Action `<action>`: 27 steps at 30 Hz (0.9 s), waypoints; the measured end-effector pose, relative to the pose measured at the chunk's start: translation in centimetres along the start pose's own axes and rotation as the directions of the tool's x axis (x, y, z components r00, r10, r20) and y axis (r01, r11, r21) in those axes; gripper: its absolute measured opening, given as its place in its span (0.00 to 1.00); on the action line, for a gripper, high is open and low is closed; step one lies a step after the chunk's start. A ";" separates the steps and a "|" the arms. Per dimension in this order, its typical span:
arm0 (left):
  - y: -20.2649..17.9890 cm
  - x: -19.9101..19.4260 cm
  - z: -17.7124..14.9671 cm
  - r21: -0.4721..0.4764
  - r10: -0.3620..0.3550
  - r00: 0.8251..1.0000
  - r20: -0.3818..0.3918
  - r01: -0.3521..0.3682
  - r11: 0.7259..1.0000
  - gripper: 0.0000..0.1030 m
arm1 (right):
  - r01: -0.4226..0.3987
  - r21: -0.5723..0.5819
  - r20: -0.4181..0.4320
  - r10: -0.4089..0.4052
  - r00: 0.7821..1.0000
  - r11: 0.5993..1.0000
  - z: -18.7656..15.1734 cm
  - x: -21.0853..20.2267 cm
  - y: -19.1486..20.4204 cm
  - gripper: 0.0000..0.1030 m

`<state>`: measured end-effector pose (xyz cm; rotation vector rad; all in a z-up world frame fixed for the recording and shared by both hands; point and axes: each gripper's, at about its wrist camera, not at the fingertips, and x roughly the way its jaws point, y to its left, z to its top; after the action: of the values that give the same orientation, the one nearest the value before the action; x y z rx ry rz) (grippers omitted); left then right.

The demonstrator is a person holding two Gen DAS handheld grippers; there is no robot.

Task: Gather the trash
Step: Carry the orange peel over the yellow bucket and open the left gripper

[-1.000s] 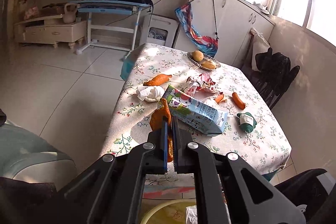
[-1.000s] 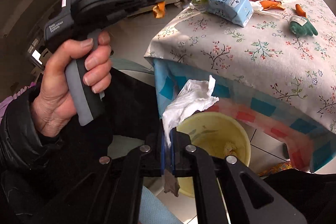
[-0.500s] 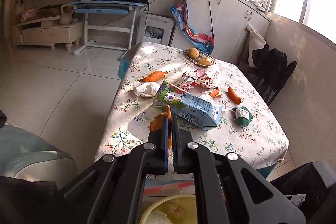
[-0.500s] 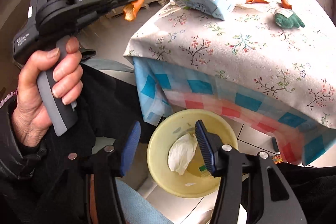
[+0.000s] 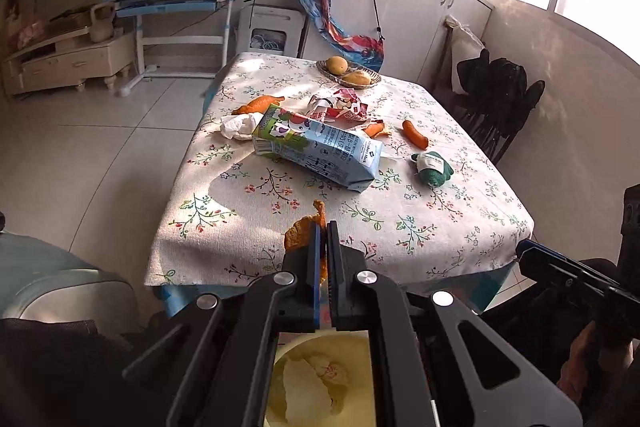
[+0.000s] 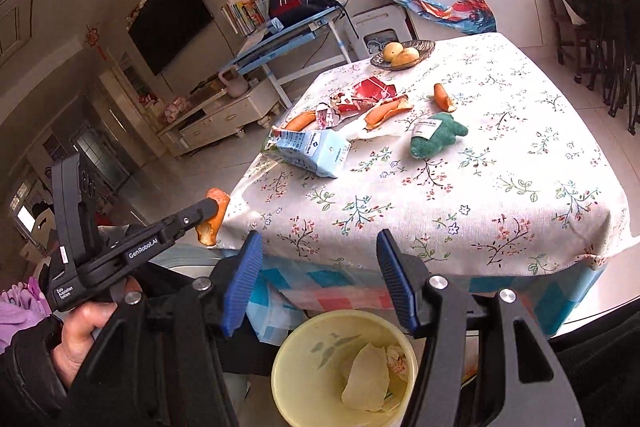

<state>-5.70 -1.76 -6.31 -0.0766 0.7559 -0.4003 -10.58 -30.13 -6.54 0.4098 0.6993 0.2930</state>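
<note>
My left gripper (image 5: 323, 227) is shut on an orange peel (image 5: 301, 235), held off the table's near edge above the yellow bin (image 5: 320, 379); it also shows in the right wrist view (image 6: 212, 205) with the peel (image 6: 214, 217). My right gripper (image 6: 318, 251) is open and empty above the bin (image 6: 312, 359), which holds a white tissue (image 6: 366, 383). On the table lie a milk carton (image 5: 320, 147), a crumpled tissue (image 5: 238, 126), a red wrapper (image 5: 340, 105) and more orange peels (image 5: 258, 103).
The floral-cloth table (image 5: 224, 227) also holds a fruit basket (image 5: 348, 75), a sausage (image 5: 416, 134) and a green knitted toy (image 5: 432, 169). A dark chair (image 5: 496, 99) stands at the right. A grey-blue seat (image 5: 48, 279) is at the left.
My right gripper opened and dropped the tissue into the bin, then lifted toward the table. My left gripper drew the orange peel back from the table toward the bin.
</note>
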 end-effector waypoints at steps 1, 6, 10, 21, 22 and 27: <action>-0.2 0.0 -0.4 0.007 -0.004 1.000 -0.013 0.004 1.000 0.04 | 0.001 0.006 0.008 -0.001 1.000 1.000 0.1 -0.1 -0.2 0.56; -1.2 0.2 -2.3 0.018 -0.035 0.995 -0.090 0.036 0.999 0.04 | -0.005 0.044 0.023 0.004 1.000 0.999 0.4 -0.5 -0.9 0.56; -1.7 0.6 -3.7 -0.008 -0.076 0.984 -0.162 0.075 0.997 0.04 | -0.006 0.058 0.029 0.004 1.000 0.998 0.4 -0.6 -1.1 0.56; -3.9 2.5 -7.0 0.051 -0.071 0.936 -0.345 0.094 0.994 0.17 | 0.002 0.048 0.043 -0.004 0.999 0.999 0.5 -0.6 -1.0 0.62; -3.9 2.5 -6.9 0.054 -0.058 0.938 -0.342 0.081 0.995 0.27 | 0.003 0.048 0.043 -0.005 0.999 0.999 0.5 -0.6 -1.1 0.62; -3.5 2.3 -6.6 0.060 -0.002 0.948 -0.319 0.022 0.998 0.43 | 0.006 0.049 0.037 -0.008 0.999 0.999 0.5 -0.4 -1.2 0.64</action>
<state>-9.85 -5.35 -11.93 0.0441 1.0618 -0.4534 -10.41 -31.48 -6.52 0.4582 0.6725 0.2616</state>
